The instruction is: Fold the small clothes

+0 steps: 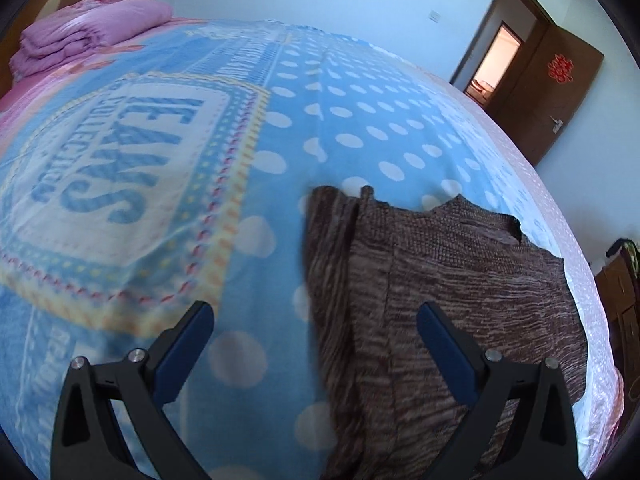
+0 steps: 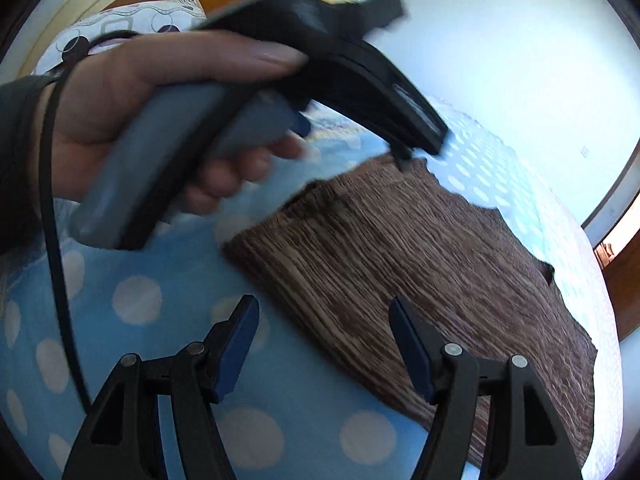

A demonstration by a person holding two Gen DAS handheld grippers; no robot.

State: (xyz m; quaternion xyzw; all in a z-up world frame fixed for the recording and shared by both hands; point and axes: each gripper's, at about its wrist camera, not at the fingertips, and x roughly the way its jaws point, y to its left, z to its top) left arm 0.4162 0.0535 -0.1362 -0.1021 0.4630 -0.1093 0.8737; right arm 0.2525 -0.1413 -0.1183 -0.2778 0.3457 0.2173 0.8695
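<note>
While both hands hover over the bed (image 1: 248, 208), the brown knit garment (image 1: 440, 280) lies flat on the polka-dot bedspread, its long axis running away from the left tongs (image 1: 316, 332) toward the bed's far edge. Left tongs spread wide, pinching nothing. Right tongs (image 2: 324, 328) also spread, empty, straddling the garment's near edge. A hand (image 2: 160, 92) grips the left tool.

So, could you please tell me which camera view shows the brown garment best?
The right wrist view: the brown garment lies nearly whole across the dotted blue bedspread. The left wrist view shows the brown garment closer, its near part cut off.
</note>
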